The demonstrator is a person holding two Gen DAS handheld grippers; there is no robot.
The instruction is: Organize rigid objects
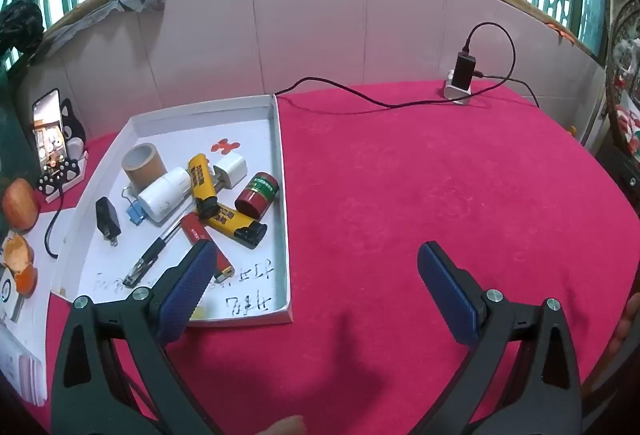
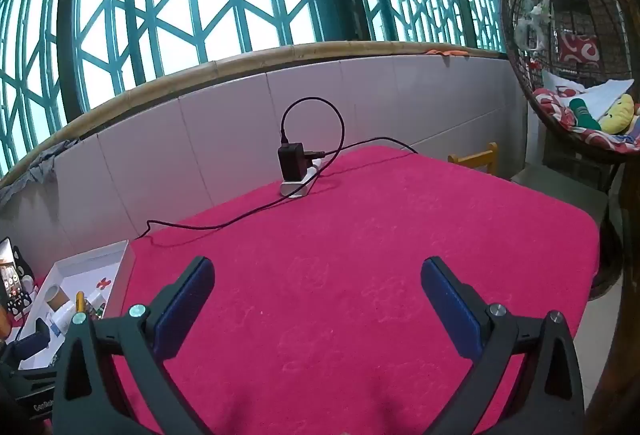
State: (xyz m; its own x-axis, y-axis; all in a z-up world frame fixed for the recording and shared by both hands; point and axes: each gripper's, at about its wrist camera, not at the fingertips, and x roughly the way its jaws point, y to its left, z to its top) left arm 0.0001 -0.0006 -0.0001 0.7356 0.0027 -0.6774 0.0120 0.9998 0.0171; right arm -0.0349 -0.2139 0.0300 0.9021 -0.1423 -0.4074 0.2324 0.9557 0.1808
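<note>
The small rigid things, among them lighters (image 1: pixel 234 225), a jar (image 1: pixel 257 195), a pen (image 1: pixel 154 253) and a tape roll (image 1: pixel 143 162), lie heaped in the white tray (image 1: pixel 280 171) at the bench's left. Both left gripper (image 1: pixel 316 267) and right gripper (image 2: pixel 318 285) hang over bare red cloth (image 1: pixel 440 195), fingers spread wide and holding nothing; the job looks about done.

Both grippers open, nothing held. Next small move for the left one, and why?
Probably ease the left gripper left and down over the red lighter in the white box lid: its jaws are open and empty, and that lighter lies nearest its left finger, free on top. The right gripper faces only bare cloth.
</note>
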